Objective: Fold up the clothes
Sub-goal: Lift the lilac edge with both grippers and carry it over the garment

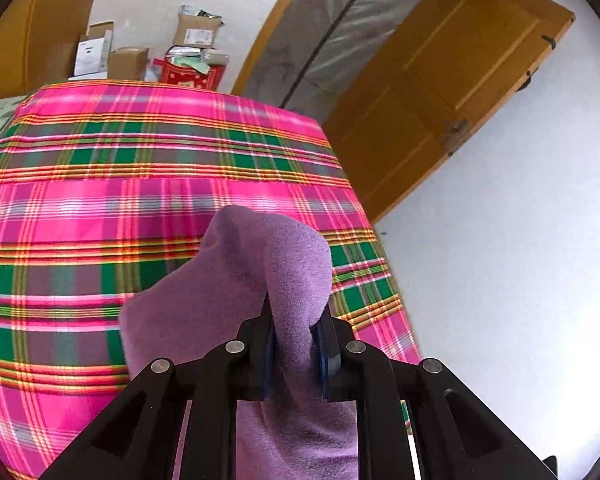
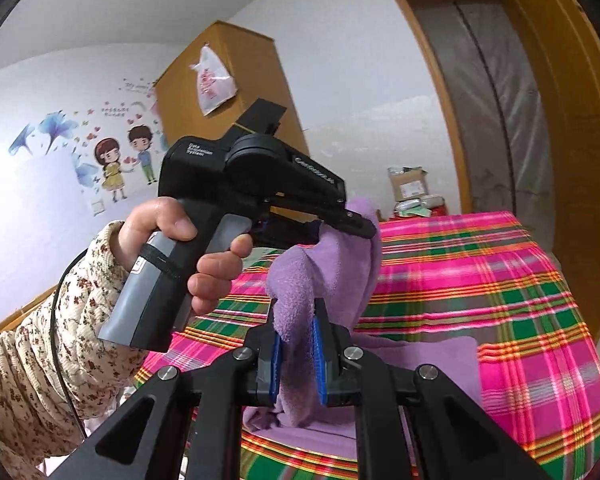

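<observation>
Purple fleece garment [image 2: 328, 256] is lifted above the pink-and-green plaid bedspread [image 1: 140, 152]; its lower part lies on that bedspread. Left hand-held gripper [image 1: 296, 344] is clamped on one bunched edge, right hand-held gripper [image 2: 298, 344] on another close by. Fold looks mid-way: edges raised together, not yet laid down. Garment type and outline hidden by bunching; held fabric cut off behind the fingers.

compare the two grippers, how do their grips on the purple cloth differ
The left gripper pinches the purple cloth at its raised peak; the right gripper pinches a fold lower, nearer the plaid sheet. The hand on the left gripper's handle shows in the right wrist view; no hand shows on the right gripper. Both are shut on the same cloth, blue pads pressing it, holding it up off the sheet.
</observation>
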### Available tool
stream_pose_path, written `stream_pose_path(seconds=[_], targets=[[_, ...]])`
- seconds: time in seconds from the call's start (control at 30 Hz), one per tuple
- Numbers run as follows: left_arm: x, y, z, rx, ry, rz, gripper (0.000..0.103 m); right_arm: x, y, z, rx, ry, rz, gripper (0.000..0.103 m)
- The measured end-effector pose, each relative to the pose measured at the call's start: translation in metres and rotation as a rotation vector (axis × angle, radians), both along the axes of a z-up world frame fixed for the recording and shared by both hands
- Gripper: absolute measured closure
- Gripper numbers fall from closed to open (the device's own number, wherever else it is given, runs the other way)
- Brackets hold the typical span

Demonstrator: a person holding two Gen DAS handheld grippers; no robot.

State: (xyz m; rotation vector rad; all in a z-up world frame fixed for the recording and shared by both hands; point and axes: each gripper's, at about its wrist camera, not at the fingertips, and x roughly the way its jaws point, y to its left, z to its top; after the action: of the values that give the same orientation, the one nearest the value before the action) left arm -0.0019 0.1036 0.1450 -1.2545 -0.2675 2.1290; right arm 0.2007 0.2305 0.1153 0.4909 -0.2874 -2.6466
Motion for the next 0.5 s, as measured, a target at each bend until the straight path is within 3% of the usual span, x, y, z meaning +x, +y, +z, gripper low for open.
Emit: stream_pose_path(seconds=[0.5], targets=[[-0.008,0.067,-0.033,-0.060,-0.076,-0.087,0.086,-0.005,0.063,-0.033,-0.048,-0.087,-0.120,0.089]])
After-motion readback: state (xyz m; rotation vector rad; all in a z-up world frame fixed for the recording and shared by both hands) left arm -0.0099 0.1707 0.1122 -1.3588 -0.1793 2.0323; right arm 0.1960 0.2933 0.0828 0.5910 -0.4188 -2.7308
